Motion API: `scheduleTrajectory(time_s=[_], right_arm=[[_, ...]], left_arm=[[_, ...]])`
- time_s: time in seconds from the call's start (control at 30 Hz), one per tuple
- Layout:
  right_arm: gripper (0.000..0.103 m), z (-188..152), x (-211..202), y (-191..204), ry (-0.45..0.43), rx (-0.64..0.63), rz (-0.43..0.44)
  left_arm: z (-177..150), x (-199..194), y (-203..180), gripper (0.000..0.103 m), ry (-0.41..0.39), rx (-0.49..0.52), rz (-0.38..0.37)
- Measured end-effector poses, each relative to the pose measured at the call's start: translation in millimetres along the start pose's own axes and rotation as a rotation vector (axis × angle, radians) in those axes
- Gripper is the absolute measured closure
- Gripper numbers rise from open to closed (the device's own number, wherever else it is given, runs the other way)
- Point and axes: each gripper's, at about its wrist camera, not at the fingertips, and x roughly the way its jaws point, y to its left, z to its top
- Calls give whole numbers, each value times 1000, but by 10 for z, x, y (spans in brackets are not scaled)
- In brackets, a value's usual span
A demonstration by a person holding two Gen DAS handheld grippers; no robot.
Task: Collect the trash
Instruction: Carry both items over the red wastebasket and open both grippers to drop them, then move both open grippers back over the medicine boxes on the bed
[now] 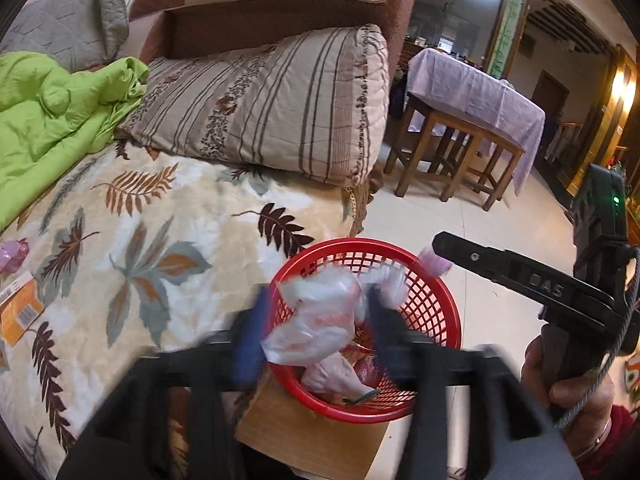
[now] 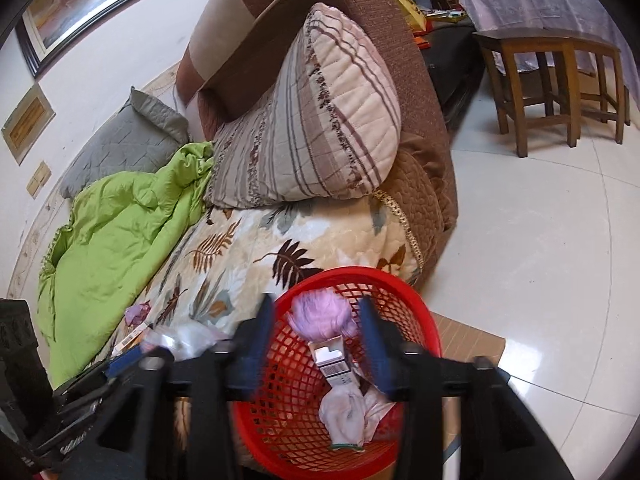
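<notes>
Over a round red plastic mesh basket (image 1: 436, 300) beside a leaf-print bed blanket (image 1: 132, 216), the left gripper (image 1: 316, 332) has its jaws spread around a crumpled clear plastic bag (image 1: 320, 320) — contact unclear. The right gripper (image 2: 316, 344) — jaws apart — frames a purple wad (image 2: 320, 316) and small carton (image 2: 334, 364) above the basket.

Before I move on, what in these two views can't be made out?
- Left wrist view: whether the left gripper grips the clear plastic bag over the red basket; the jaws are motion-blurred.
- Left wrist view: the orange packet on the leaf blanket is cut by the frame edge.
- Right wrist view: whether the purple wad between the right gripper's jaws is held; blurred.
- Both views: the basket's bottom, covered by trash.
</notes>
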Motion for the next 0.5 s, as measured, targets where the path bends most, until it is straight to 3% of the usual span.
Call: scheduleTrajectory(time_s=[0.23,0.5], right_arm=[[35,-21,9,185,-3,-37,25],[34,-255,246,866,75,-153,135]], left_arm=[[-92,-308,268,41,-49,-28,56],[-468,-848,1013,37,-77,-108,198]])
